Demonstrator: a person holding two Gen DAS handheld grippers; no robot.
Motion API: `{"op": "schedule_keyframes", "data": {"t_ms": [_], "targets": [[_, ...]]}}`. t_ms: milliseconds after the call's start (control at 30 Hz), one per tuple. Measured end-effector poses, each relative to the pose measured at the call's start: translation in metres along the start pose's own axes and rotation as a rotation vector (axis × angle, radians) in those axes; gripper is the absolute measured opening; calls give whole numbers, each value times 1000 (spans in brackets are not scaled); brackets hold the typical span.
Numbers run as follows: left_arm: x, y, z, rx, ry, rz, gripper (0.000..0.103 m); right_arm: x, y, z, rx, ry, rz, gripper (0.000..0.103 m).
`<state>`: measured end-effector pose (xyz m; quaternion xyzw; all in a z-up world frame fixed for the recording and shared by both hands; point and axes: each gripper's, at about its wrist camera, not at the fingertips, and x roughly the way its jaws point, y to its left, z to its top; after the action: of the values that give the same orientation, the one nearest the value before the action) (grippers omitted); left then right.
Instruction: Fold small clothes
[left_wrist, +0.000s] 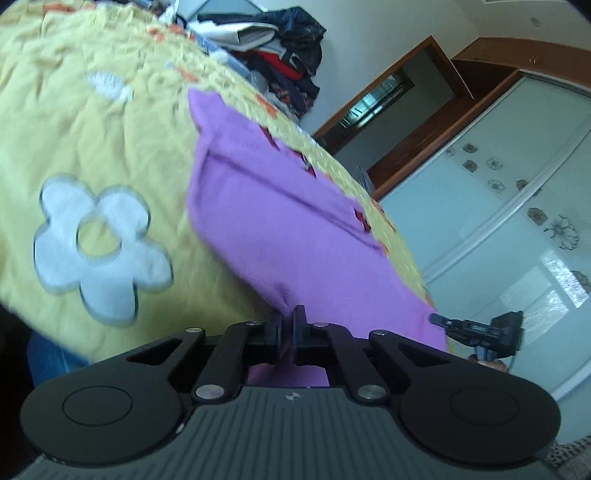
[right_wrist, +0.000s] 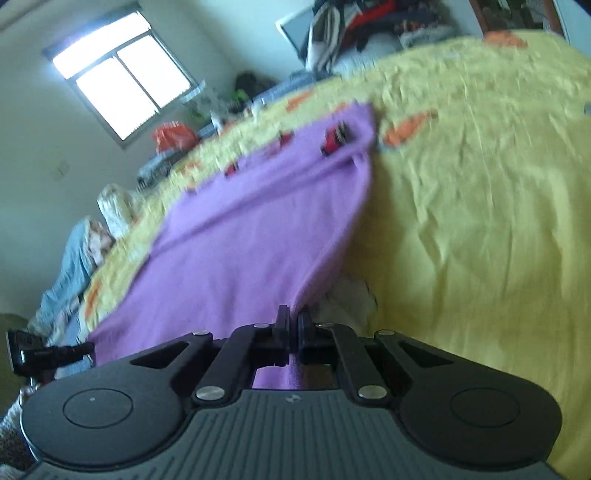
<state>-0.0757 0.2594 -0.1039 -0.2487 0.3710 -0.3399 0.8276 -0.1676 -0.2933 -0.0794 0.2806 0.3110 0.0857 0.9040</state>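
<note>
A small purple garment (left_wrist: 280, 214) with red marks along its far edge lies spread on a yellow bedspread (left_wrist: 92, 140). My left gripper (left_wrist: 289, 317) is shut on the garment's near edge, the cloth pinched between its black fingers. In the right wrist view the same purple garment (right_wrist: 251, 236) stretches away from my right gripper (right_wrist: 293, 317), which is shut on another near corner of it. The other gripper's tip shows at the right edge of the left view (left_wrist: 476, 328) and at the left edge of the right view (right_wrist: 48, 354). The near edge is lifted slightly off the bed.
The bedspread (right_wrist: 480, 206) carries white flower patches (left_wrist: 96, 243) and orange marks. A heap of clothes (left_wrist: 288, 55) sits at the far side of the bed. A sliding wardrobe (left_wrist: 517, 206) stands to the right, a window (right_wrist: 122, 77) to the left.
</note>
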Motion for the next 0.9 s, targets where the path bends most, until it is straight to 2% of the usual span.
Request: {"op": "schedule_keyframes", "data": {"t_ms": [233, 333, 433, 500, 567, 600, 633, 667, 700, 767, 833, 900], "targets": [[12, -3, 45, -7, -59, -99, 4, 6, 8, 45, -46, -86, -11, 3], [22, -2, 69, 25, -72, -85, 4, 11, 1, 60, -37, -119, -26, 3], [37, 14, 92, -3, -72, -84, 4, 26, -15, 74, -15, -137, -69, 3], [55, 30, 100, -8, -51, -27, 5, 45, -26, 79, -17, -101, -114, 3], [69, 50, 102, -86, 5, -59, 6, 67, -36, 77, -21, -66, -164, 5], [69, 53, 99, -88, 6, -41, 13, 78, -40, 76, -17, -23, -193, 8], [66, 54, 98, -77, 0, 6, 21, 82, -44, 75, 2, -12, -184, 11], [60, 55, 93, -71, -5, 18, 30, 77, -47, 73, 30, -34, -174, 17], [52, 56, 87, -79, -15, -4, 35, 72, -48, 72, 64, -33, -186, 26], [36, 56, 72, -90, -21, -48, 37, 57, -43, 67, 60, -38, -214, 103], [29, 55, 58, -86, 6, -63, 37, 36, -34, 55, 21, -68, -223, 103], [28, 54, 44, -99, 26, -74, 37, 21, -32, 40, 50, -43, -204, 103]]}}
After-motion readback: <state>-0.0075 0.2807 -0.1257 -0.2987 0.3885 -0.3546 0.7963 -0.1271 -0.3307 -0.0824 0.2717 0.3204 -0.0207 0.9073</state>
